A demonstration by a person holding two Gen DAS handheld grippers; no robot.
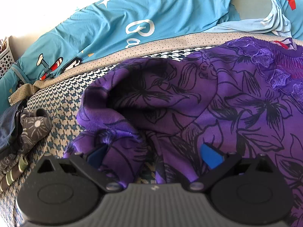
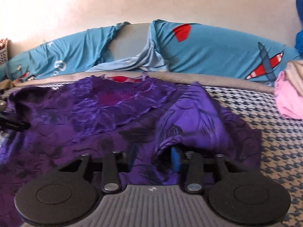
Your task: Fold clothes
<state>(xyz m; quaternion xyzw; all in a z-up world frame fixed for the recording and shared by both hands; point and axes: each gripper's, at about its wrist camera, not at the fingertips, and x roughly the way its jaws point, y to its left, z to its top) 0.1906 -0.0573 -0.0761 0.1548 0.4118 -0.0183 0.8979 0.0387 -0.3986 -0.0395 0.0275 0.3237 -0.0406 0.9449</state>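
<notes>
A purple garment with black flower print (image 1: 217,102) lies spread on the houndstooth bed cover (image 1: 62,102). Its embroidered neckline (image 2: 117,102) faces the headboard. My left gripper (image 1: 153,157) is open, its blue pads wide apart with the left sleeve bunched between and over them. My right gripper (image 2: 155,157) has its fingers close together on a raised fold of the purple garment (image 2: 189,117) by the right sleeve; cloth hides most of the pads.
Teal cartoon-print pillows (image 1: 132,17) line the headboard (image 2: 130,41). Dark and grey patterned clothes (image 1: 22,132) sit at the bed's left. A pink garment (image 2: 287,96) lies at the right. A white perforated basket (image 1: 5,60) stands far left.
</notes>
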